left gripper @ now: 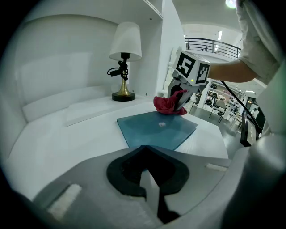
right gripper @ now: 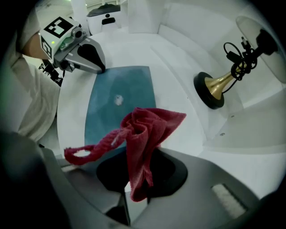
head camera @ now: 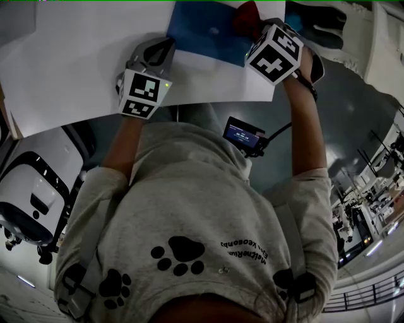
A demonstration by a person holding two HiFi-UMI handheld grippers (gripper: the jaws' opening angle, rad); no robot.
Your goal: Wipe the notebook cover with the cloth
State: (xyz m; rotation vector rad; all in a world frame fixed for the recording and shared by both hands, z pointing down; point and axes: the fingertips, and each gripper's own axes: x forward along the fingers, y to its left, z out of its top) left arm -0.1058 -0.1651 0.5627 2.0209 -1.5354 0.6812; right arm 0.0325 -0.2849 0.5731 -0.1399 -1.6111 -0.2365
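A blue notebook (head camera: pixel 205 31) (left gripper: pixel 156 127) (right gripper: pixel 120 103) lies flat on the white table (head camera: pixel 82 57), with a small pale spot (left gripper: pixel 161 125) on its cover. My right gripper (right gripper: pixel 138 179) (left gripper: pixel 181 100) (head camera: pixel 265 28) is shut on a crumpled red cloth (right gripper: pixel 143 129) (left gripper: pixel 169 103) (head camera: pixel 246 16). It holds the cloth over the notebook's far edge, as the left gripper view shows it. My left gripper (left gripper: pixel 144 154) (right gripper: pixel 99 66) (head camera: pixel 161 53) is shut, and its tips are at the notebook's near corner. I cannot tell whether they press on the cover.
A brass-footed lamp (left gripper: pixel 124 58) (right gripper: pixel 223 80) with a white shade stands at the back of the table by a white wall panel (left gripper: pixel 165 49). The table's front edge (head camera: pixel 189 104) runs just in front of the person's body.
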